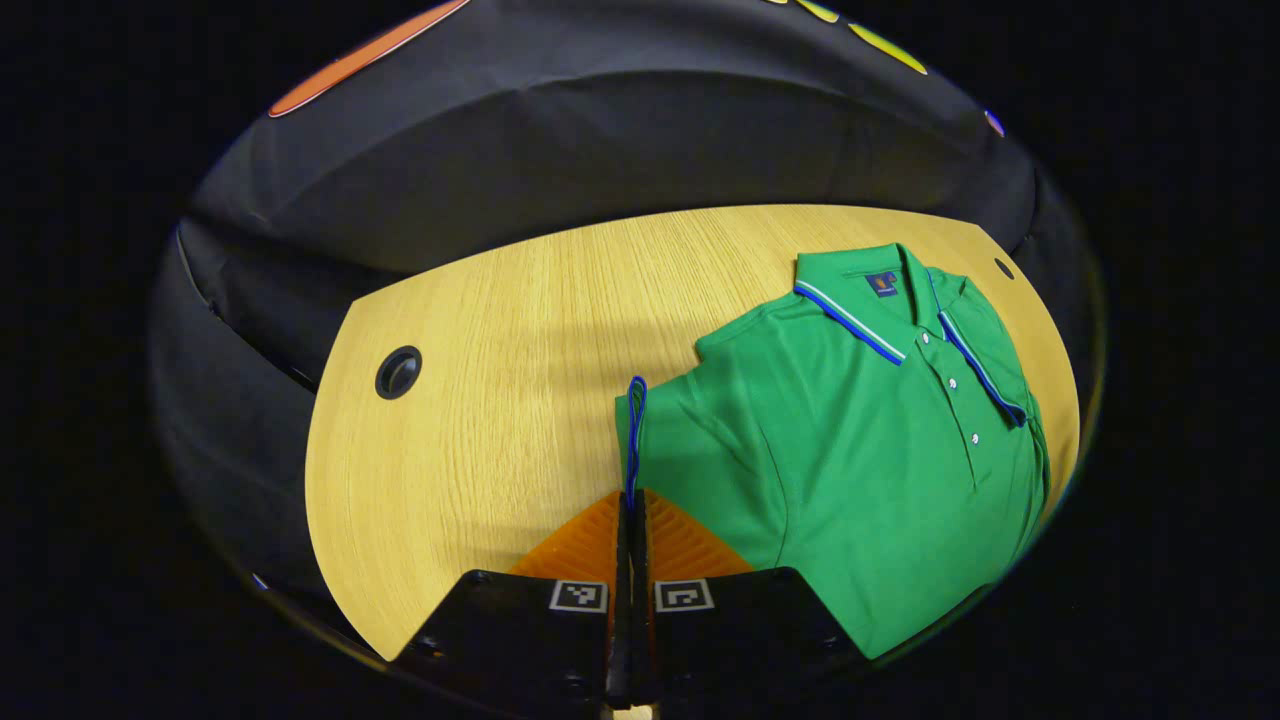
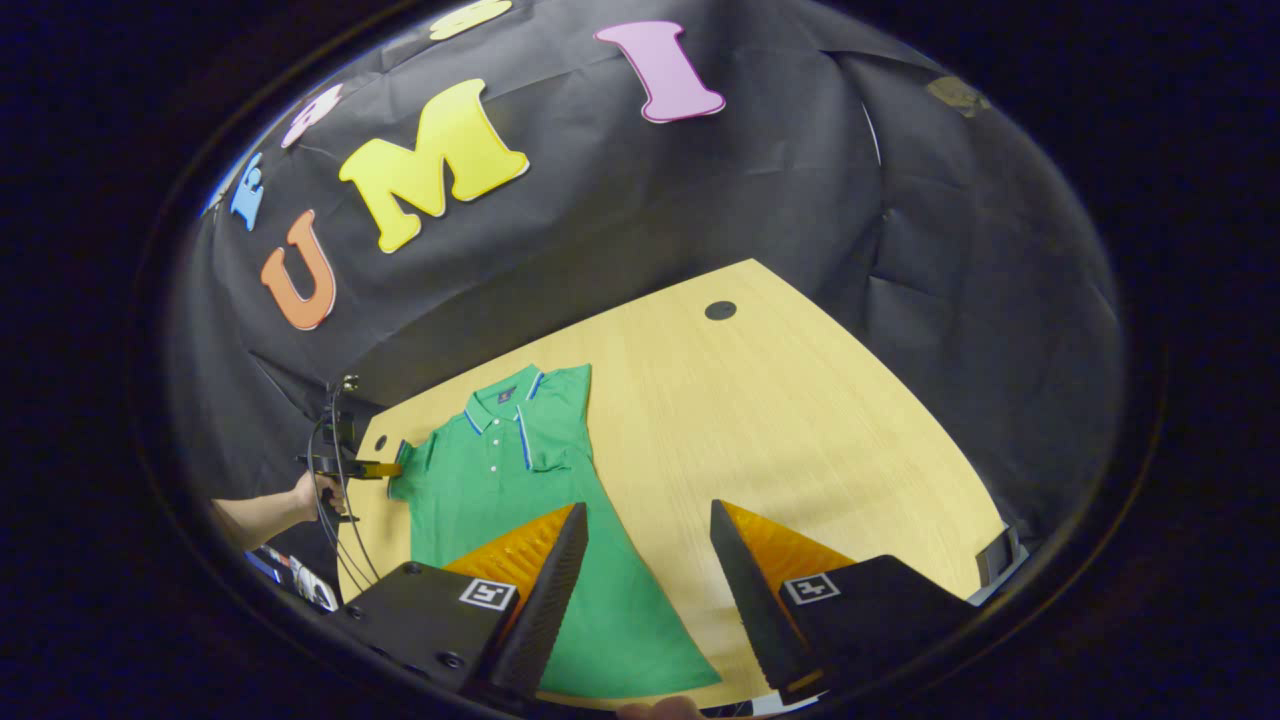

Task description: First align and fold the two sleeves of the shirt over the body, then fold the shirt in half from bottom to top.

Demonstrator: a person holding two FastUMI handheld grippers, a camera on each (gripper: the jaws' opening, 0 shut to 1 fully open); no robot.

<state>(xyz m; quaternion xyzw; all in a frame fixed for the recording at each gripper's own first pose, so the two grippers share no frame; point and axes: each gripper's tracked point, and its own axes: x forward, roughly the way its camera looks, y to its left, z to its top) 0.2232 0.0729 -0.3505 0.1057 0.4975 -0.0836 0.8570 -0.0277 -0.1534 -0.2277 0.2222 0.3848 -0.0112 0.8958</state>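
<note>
shirt (image 1: 860, 450) hem cut off at the left gripper view's lower edge, collar label too small to tell

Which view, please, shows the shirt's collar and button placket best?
The left gripper view: the collar and its placket buttons sit close and sharp on the green shirt. In the right gripper view the collar is small and distant, its buttons barely distinguishable.

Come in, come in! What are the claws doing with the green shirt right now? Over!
Left claw shut on the sleeve cuff. Right claw open above the shirt, holding nothing. One sleeve already folded. Table around it bare.
</note>
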